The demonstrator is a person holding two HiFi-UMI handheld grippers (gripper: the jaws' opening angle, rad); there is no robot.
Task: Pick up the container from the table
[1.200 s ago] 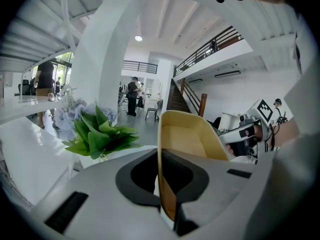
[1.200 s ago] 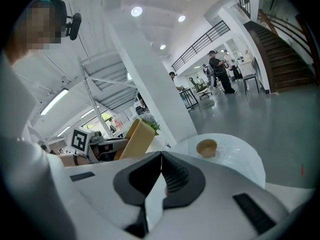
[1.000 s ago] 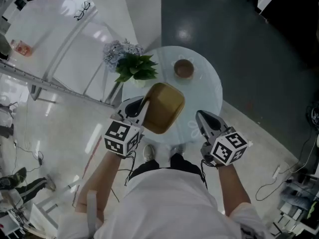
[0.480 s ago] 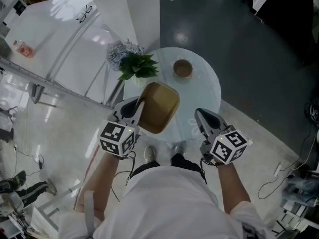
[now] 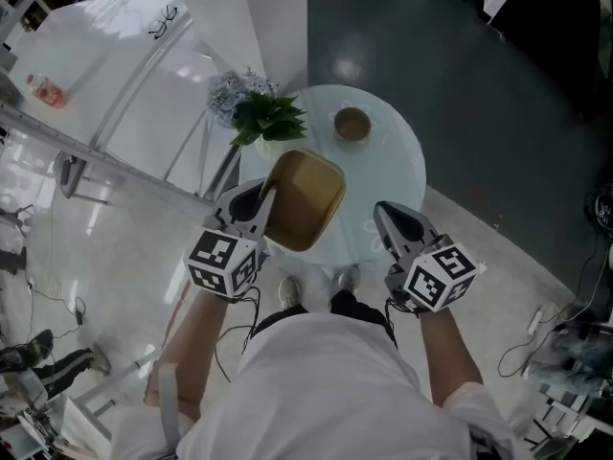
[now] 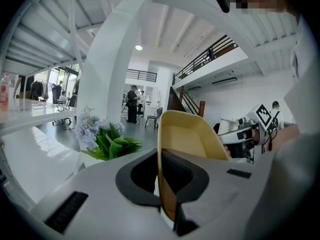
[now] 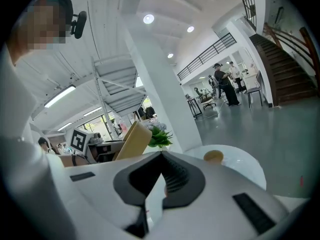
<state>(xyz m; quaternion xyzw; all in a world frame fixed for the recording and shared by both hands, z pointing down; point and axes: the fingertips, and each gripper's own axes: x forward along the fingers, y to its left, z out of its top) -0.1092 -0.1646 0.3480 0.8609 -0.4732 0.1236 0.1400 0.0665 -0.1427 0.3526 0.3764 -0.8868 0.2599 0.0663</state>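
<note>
Container (image 5: 306, 199) looks light, rigid plastic; the left claw (image 5: 266, 202) pinches its rim, tilting it above the table (image 5: 397, 161). Right claw (image 5: 383, 214) is closed, empty.

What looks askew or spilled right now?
Only the yellow container: the left gripper pinches one wall, so it hangs tilted over the table. It looks empty, and nothing has spilled.

Large open-plan office hall: mezzanine balcony (image 6: 215, 49), wooden staircase (image 7: 282, 64), white column (image 7: 165, 84), desks with chairs (image 7: 205, 101), people standing (image 7: 222, 84) beyond.
</note>
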